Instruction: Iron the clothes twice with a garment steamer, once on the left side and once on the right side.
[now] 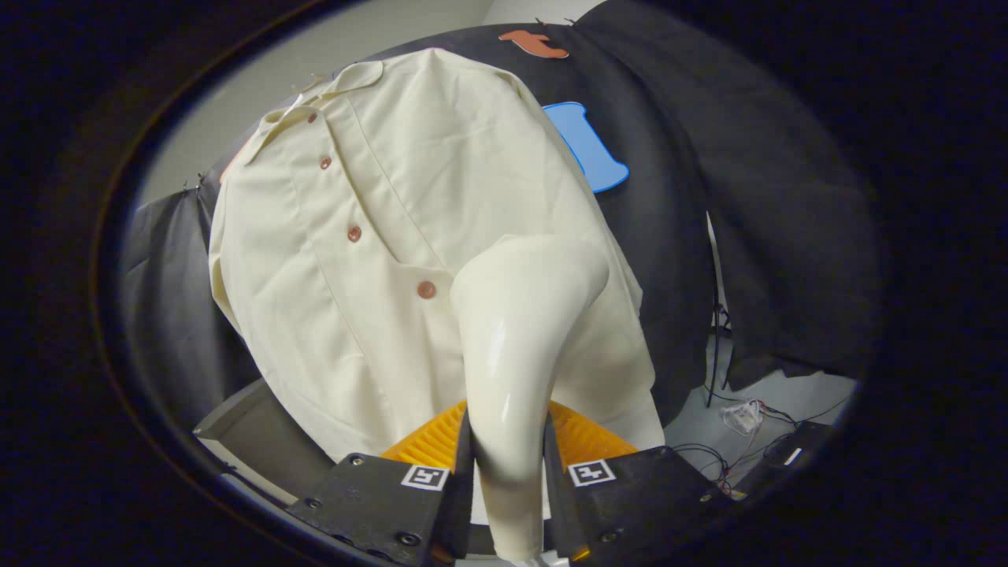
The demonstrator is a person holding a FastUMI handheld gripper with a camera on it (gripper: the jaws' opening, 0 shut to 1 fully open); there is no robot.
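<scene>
Cream steamer handle [512, 409] pinched between both fingers [465, 465], head on buttoned shirt [378, 236]; risk of snagging a button [426, 290] if dragged sideways.

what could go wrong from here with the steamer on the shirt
1. The steamer has a smooth, glossy handle clamped between the gripper fingers; it may slip or twist during a stroke.
2. Its head sits right by the shirt placket, close to the lowest button, and might snag on it.
3. The shirt hangs loose against the booth wall, so pushing could bunch the fabric rather than smooth it.
</scene>
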